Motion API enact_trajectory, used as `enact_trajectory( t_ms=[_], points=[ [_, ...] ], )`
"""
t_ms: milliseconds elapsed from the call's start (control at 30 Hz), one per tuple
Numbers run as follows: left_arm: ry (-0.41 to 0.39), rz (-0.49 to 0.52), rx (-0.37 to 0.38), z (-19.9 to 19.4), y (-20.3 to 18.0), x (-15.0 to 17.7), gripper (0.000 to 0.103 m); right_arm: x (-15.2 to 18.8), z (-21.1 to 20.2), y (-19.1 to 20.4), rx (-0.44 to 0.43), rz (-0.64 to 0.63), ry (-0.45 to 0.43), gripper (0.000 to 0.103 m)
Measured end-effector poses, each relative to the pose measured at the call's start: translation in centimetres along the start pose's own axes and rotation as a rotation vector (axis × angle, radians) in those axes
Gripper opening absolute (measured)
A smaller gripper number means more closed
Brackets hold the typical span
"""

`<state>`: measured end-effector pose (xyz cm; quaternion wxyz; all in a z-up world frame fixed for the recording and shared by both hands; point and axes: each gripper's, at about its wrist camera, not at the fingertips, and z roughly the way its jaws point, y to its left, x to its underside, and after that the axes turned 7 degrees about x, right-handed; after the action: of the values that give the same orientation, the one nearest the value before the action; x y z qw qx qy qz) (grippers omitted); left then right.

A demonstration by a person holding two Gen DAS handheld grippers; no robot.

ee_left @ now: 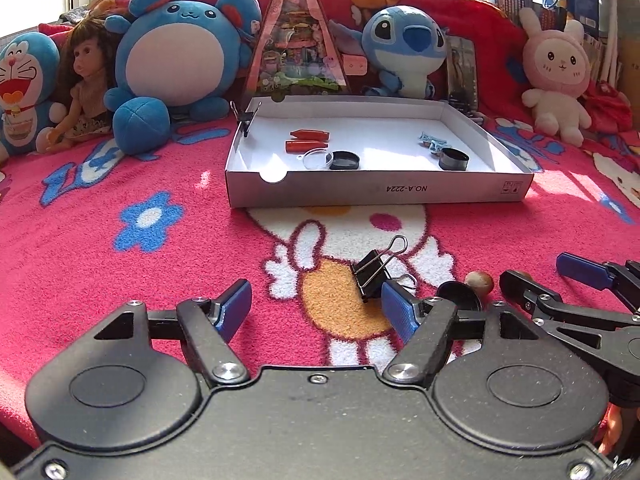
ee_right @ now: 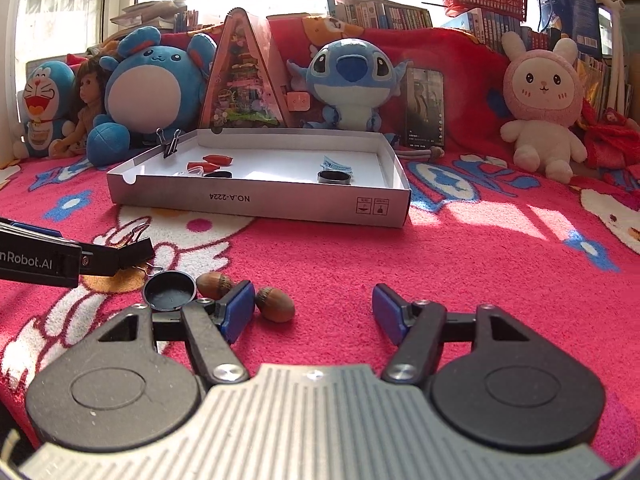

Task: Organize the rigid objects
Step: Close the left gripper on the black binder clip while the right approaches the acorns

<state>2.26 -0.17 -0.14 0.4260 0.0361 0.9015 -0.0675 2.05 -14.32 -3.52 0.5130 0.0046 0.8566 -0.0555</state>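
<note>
The white box (ee_left: 376,194) sits on the pink blanket (ee_left: 120,280) and serves as the landmark here, with a row of plush toys (ee_left: 172,56) behind it. Clipped upright on the box's left wall is a black binder clip (ee_left: 245,120). Inside the box, toward the left, lie two red pieces (ee_left: 306,140), with a clear round lid (ee_left: 318,159) and a black round lid (ee_left: 344,160) just in front of them near the front wall. Toward the right of the box floor lie pale blue pieces (ee_left: 432,142) and, just in front of them, a black ring (ee_left: 453,159). In front of the box, on the blanket, the left gripper (ee_left: 316,308) rests low with its blue pads spread wide apart and nothing between them. A second binder clip (ee_left: 374,270) lies on the blanket just beyond that gripper's right pad; whether the two touch cannot be told. Further right, still in front of the box, a small black dish (ee_right: 170,291) lies beside two acorns (ee_right: 274,304), one of them just inside the left pad of the right gripper (ee_right: 314,308). That gripper's pads are also held wide apart and hold nothing, with bare blanket between them apart from the acorn at the edge.
</note>
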Motion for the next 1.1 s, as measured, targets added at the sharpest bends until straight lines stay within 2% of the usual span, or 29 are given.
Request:
enact_trajectory(
  t_ms=[300, 767, 800, 900, 967, 1100],
  points=[
    [0.008, 0.007, 0.032, 0.7, -0.1, 0.2, 0.063, 0.3, 0.1, -0.2, -0.004, 0.011, 0.013, 0.076],
    [0.003, -0.009, -0.064, 0.0, 3.5, 0.4, 0.062, 0.3, 0.1, -0.1, -0.006, 0.002, 0.017, 0.077],
    [0.002, -0.014, -0.058, -0.1, 3.7, 0.4, 0.062, 0.3, 0.1, -0.1, -0.005, 0.003, 0.016, 0.077],
    [-0.012, 0.003, 0.054, -1.1, 3.1, 0.5, 0.063, 0.3, 0.1, -0.1, -0.005, 0.003, 0.016, 0.077],
    [-0.016, 0.03, 0.089, -1.3, 2.2, 0.5, 0.064, 0.3, 0.1, 0.0, -0.005, 0.001, 0.016, 0.077],
    [-0.022, 0.071, 0.082, -0.4, 0.1, 0.2, 0.065, 0.3, 0.2, 0.0, -0.005, 0.0, 0.017, 0.078]
  ],
)
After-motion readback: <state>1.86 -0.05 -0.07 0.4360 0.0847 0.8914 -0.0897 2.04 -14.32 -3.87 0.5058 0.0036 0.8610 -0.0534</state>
